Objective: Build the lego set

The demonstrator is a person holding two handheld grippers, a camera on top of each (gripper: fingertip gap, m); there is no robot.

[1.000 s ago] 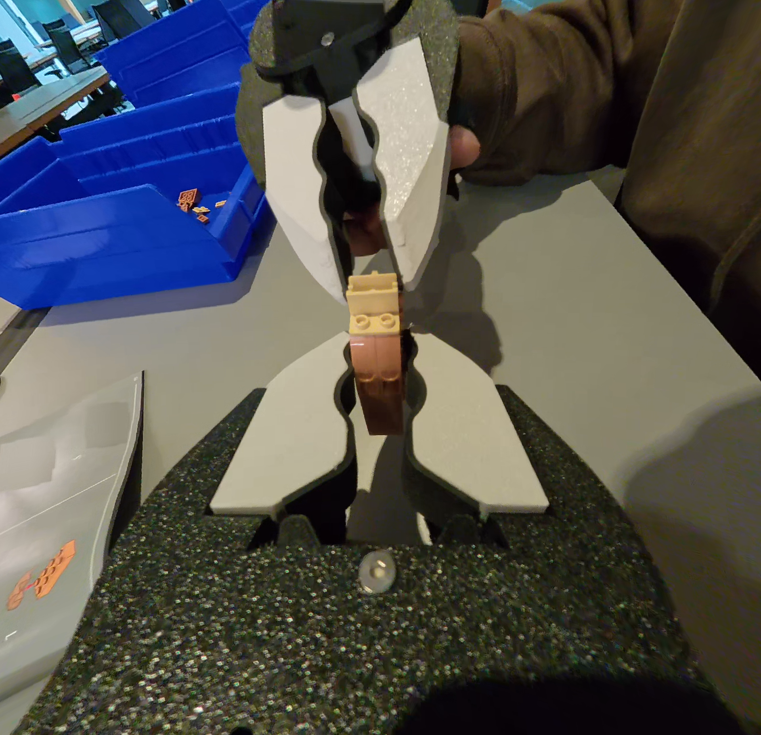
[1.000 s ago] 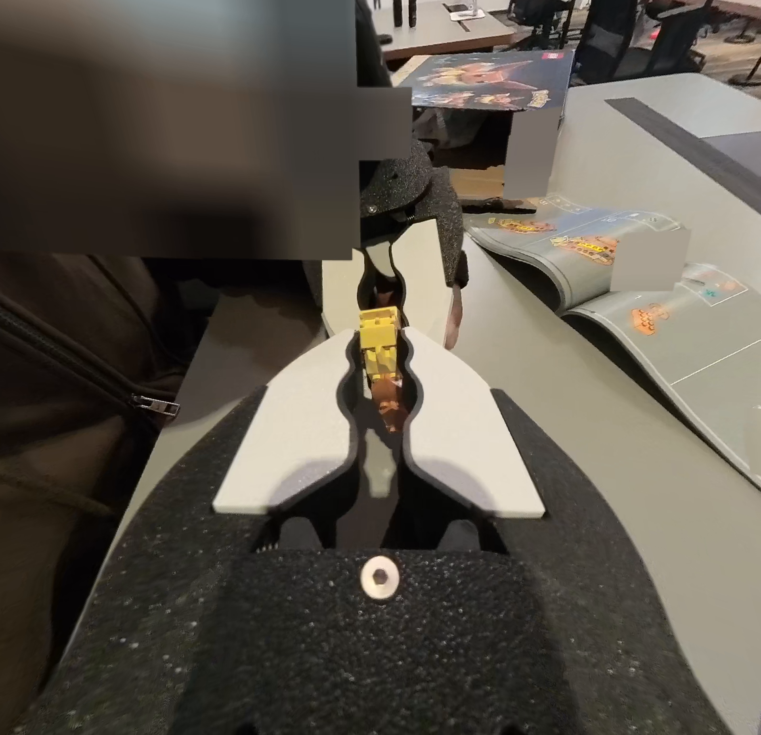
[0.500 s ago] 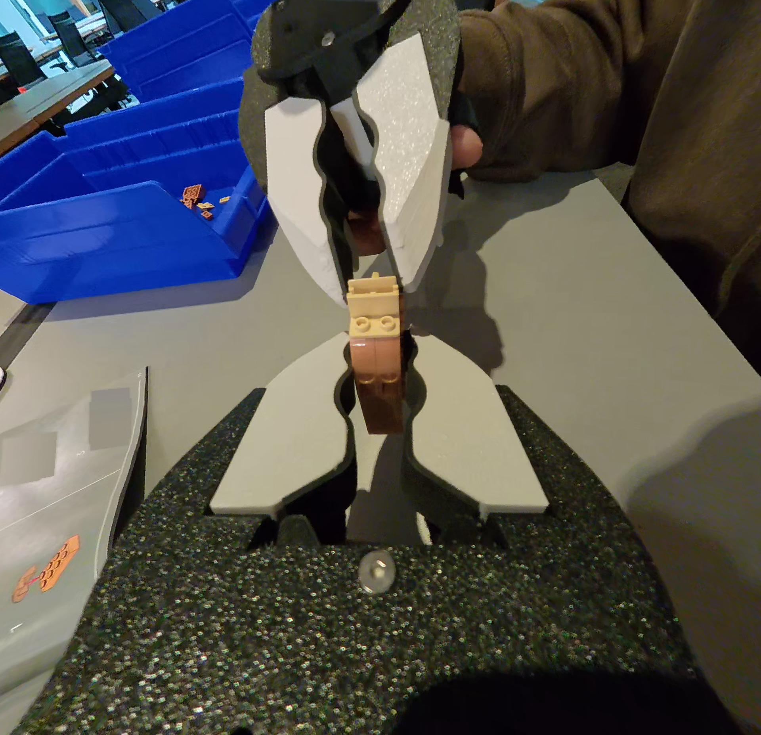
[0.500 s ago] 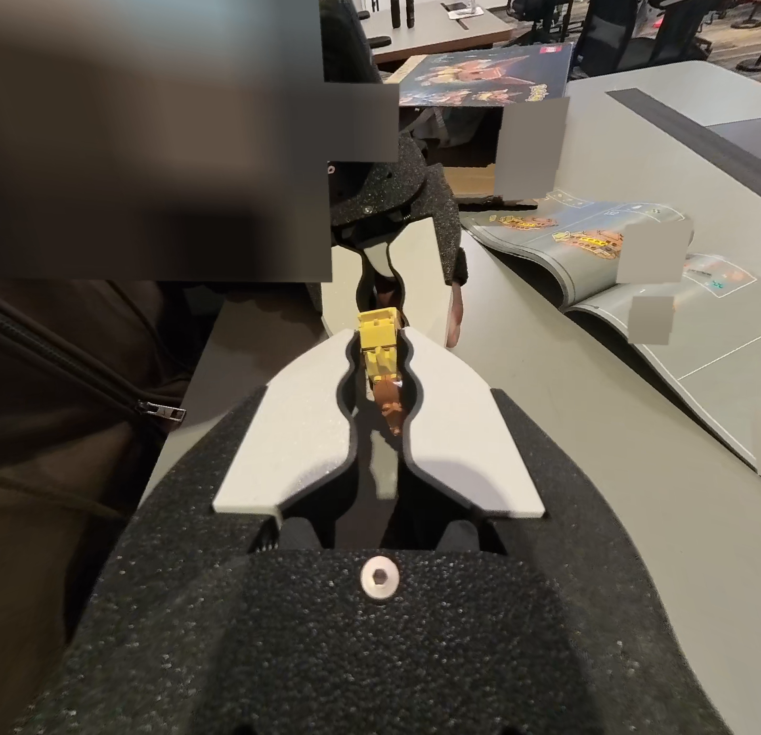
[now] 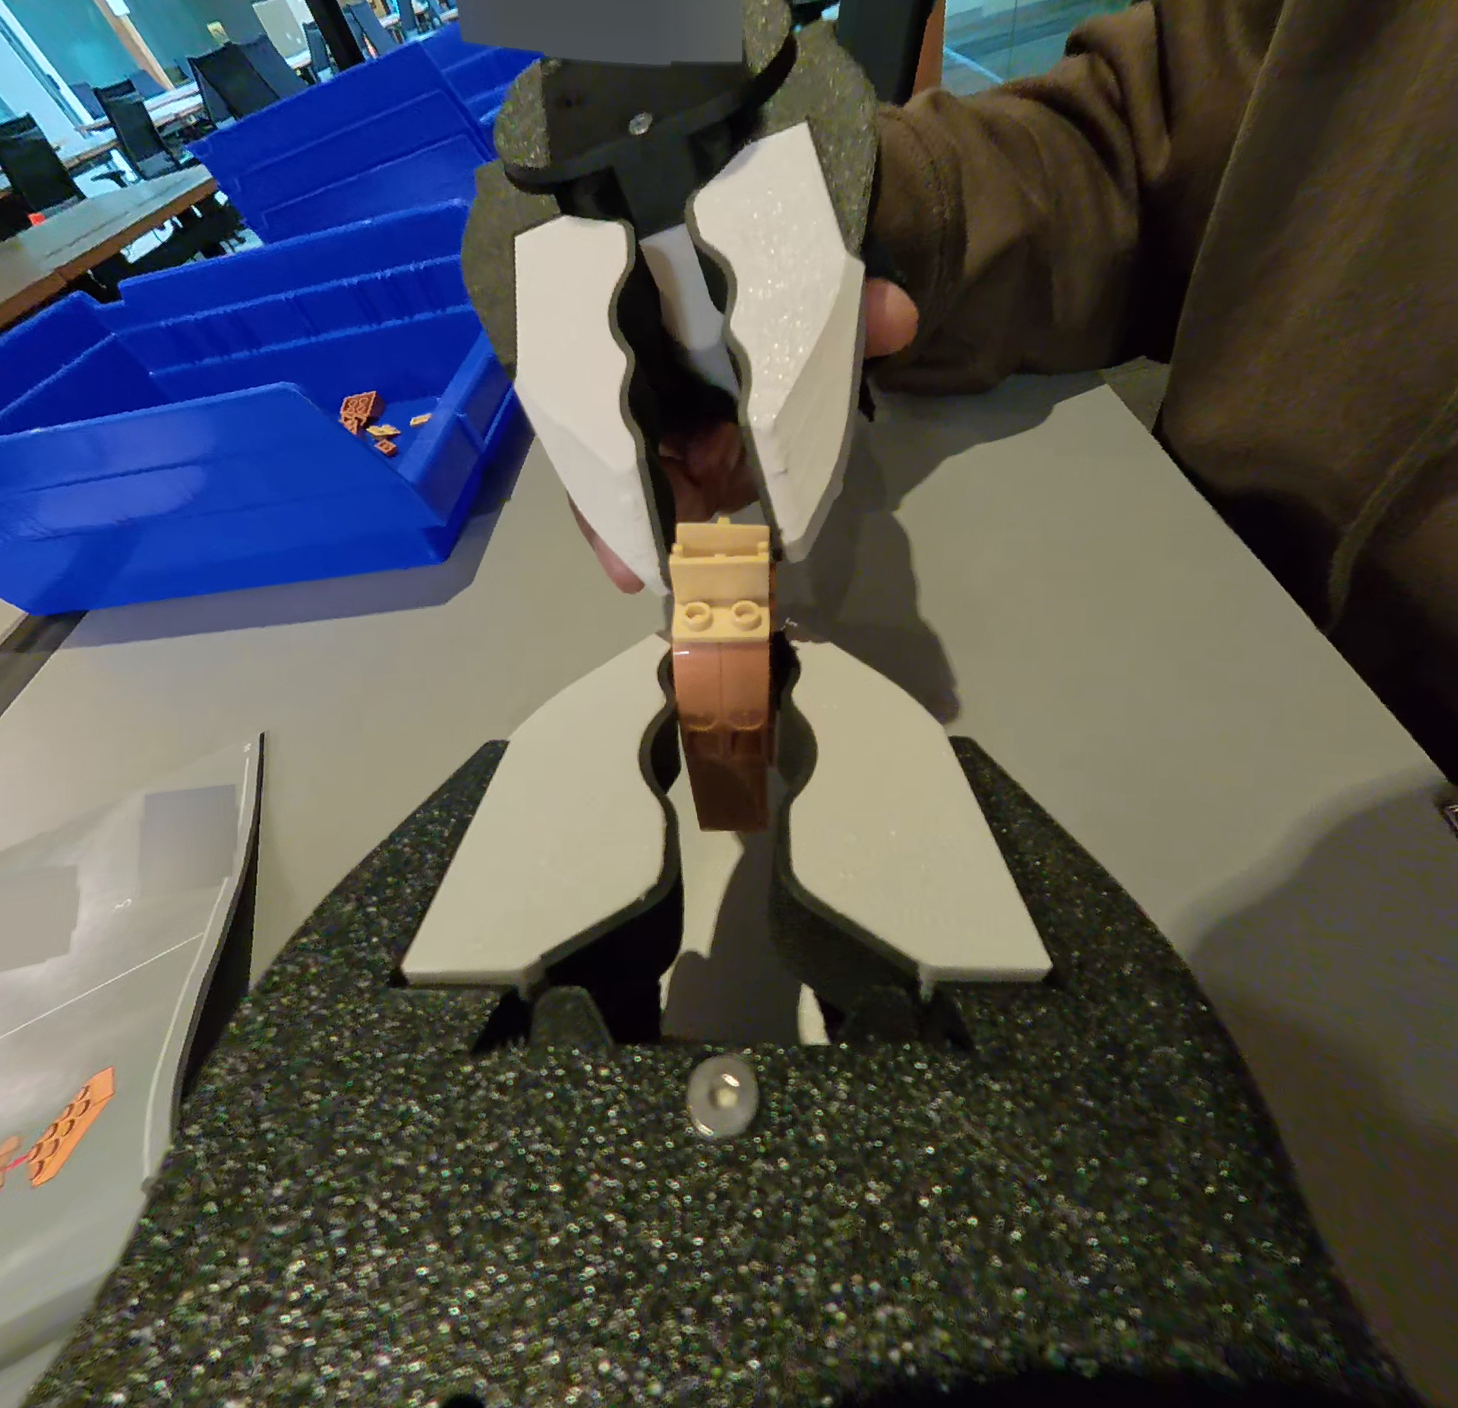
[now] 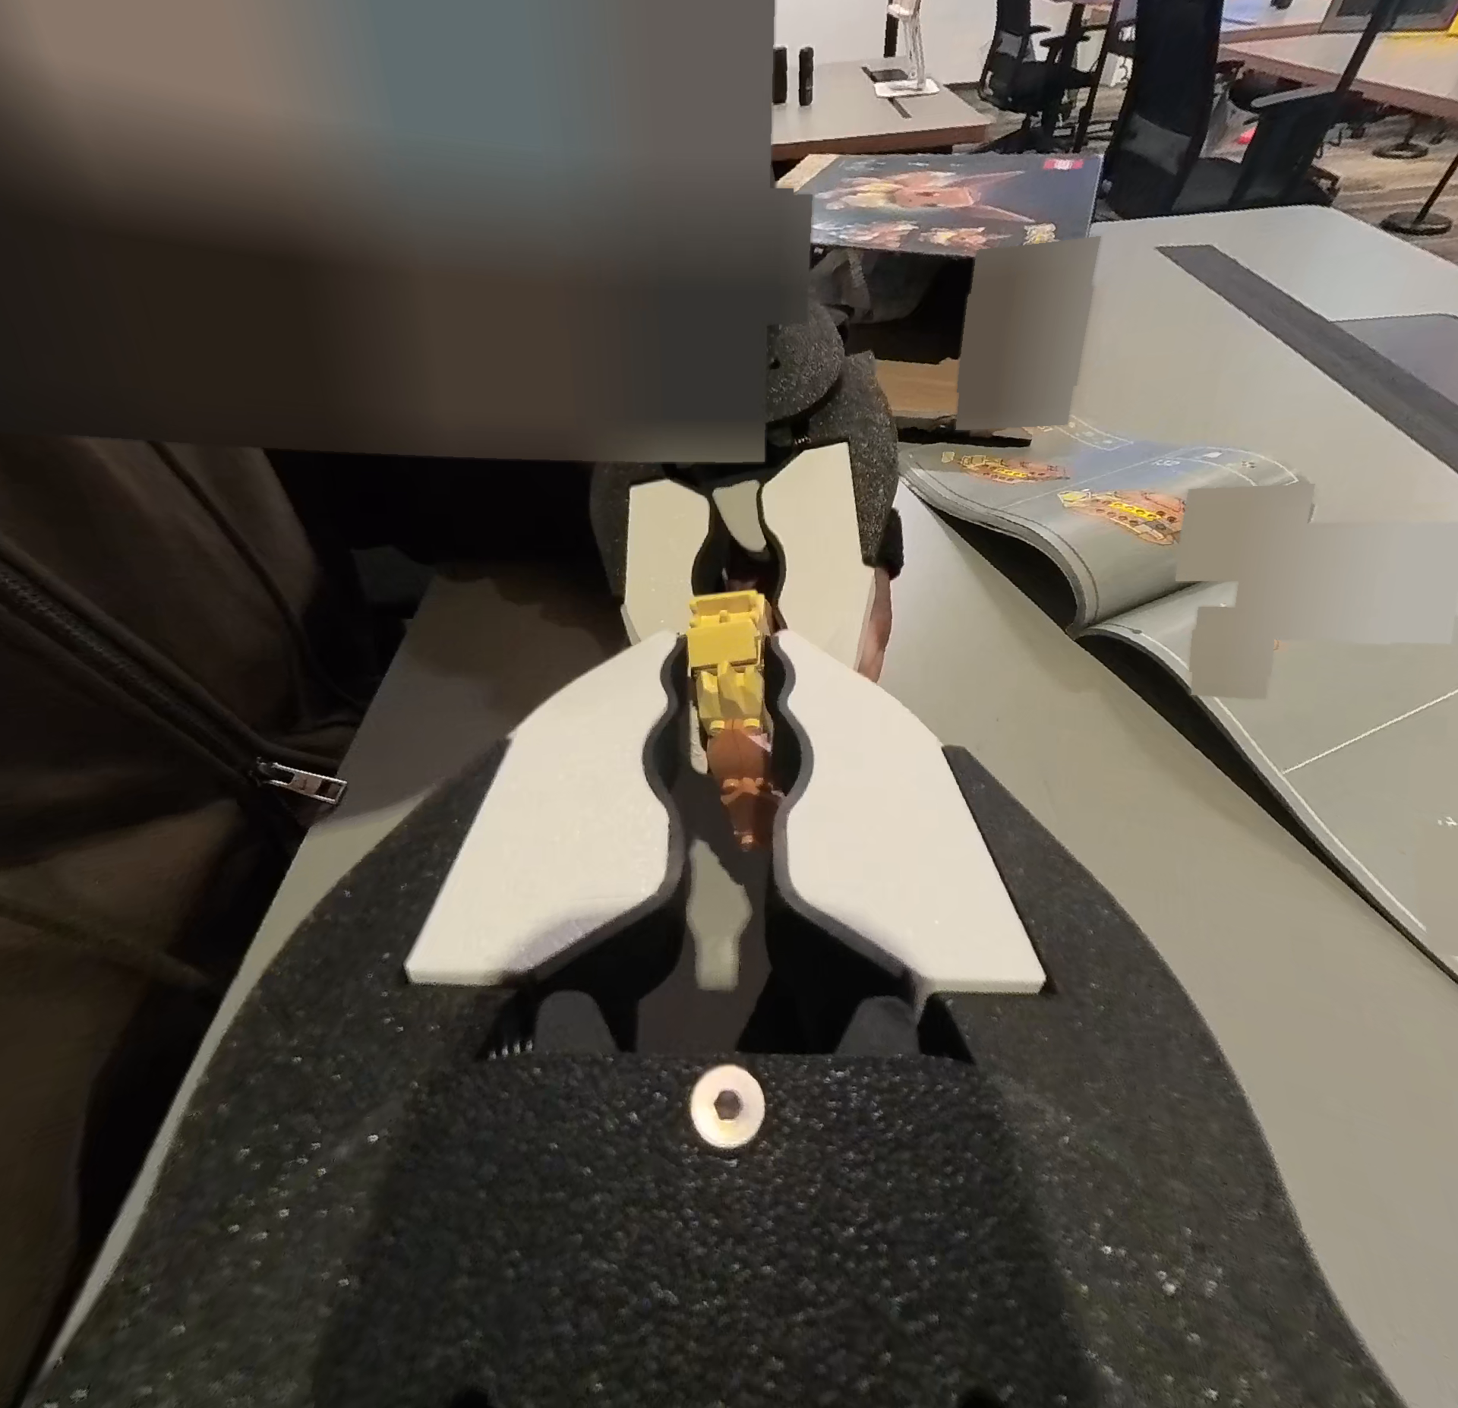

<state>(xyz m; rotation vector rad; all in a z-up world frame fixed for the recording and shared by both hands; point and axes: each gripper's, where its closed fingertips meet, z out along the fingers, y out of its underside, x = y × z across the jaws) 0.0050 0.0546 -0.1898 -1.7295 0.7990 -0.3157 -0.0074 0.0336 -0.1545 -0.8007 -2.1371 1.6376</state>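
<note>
Left wrist view, left to right: booklet (image 5: 95, 976) lying near left; blue bin (image 5: 237, 455) sitting far left, holding loose bricks (image 5: 371, 415). Centre: left gripper (image 5: 722, 660) clamping the brown piece (image 5: 726, 747) above the table (image 5: 1104, 660), its tan piece (image 5: 719, 589) being pinched by the facing right gripper (image 5: 714, 557).

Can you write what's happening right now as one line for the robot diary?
left gripper: shut on brown piece | right gripper: shut on tan piece | pieces: joined, above table | blue bin: loose bricks
</note>
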